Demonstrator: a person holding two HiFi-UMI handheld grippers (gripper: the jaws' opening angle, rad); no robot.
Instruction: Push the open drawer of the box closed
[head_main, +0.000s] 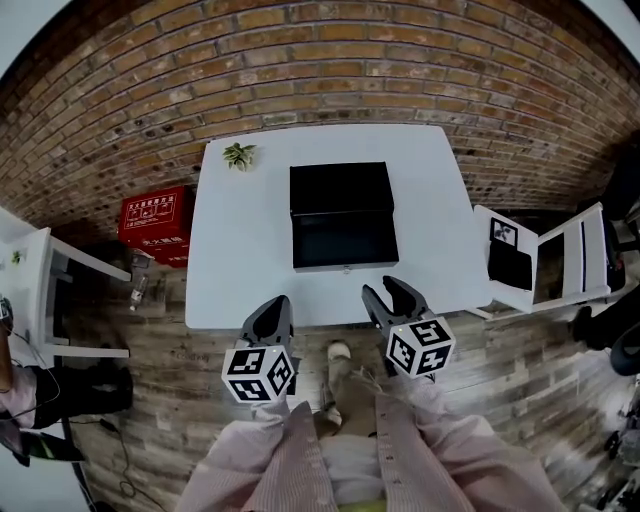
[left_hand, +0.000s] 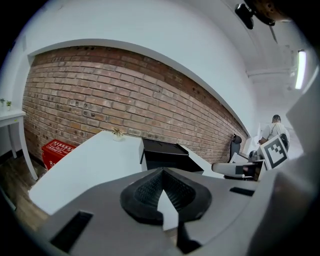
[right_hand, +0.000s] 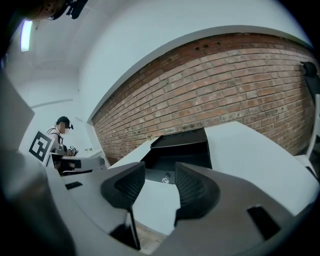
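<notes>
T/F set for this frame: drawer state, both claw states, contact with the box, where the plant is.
1. The drawer of the black box is open. True.
2. The right claw touches the drawer. False: it hovers by the near edge of the table, apart from the box.
3. The left claw is shut and empty. True.
4. The right claw is shut. False: its jaws stand apart with nothing between them.
5. The plant stands on the floor. False: it is on the table's far left corner.
</notes>
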